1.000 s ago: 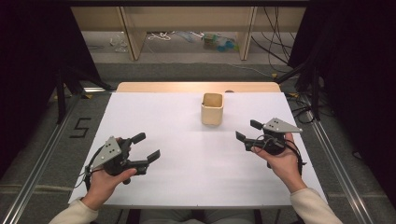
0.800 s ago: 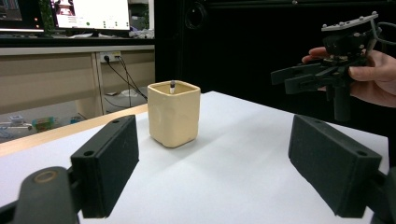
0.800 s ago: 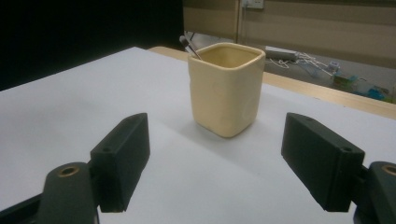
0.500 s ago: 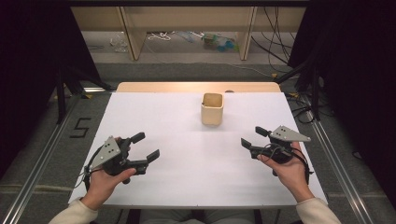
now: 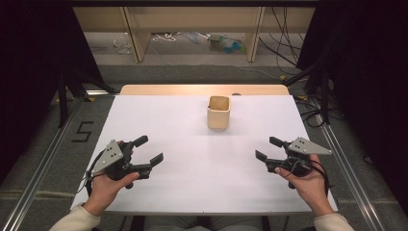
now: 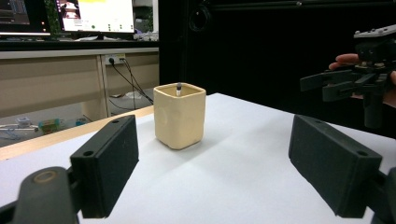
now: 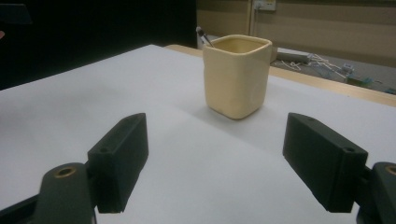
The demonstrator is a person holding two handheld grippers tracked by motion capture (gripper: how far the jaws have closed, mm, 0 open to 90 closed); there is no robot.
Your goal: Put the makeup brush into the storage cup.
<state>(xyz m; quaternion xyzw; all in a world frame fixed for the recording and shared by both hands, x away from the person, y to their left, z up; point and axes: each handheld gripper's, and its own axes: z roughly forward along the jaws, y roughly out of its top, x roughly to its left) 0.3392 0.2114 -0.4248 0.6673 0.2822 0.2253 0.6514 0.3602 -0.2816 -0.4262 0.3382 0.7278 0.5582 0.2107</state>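
A cream square cup stands upright on the white table, toward the back middle. A thin dark pen tip pokes just above the rim of the cup, also seen at the cup's corner as a pen tip. My left gripper rests low at the front left, open and empty. At the front right my right gripper is open too, nothing between its jaws. Both point inward toward the cup, well short of it.
A wooden strip runs along the table's far edge. Behind it stand shelf legs with cables and clutter on the floor. Metal rails flank the table. Black curtains close both sides.
My right gripper has drawn back toward the front edge and slightly to the right. The left gripper and the cup have stayed where they were.
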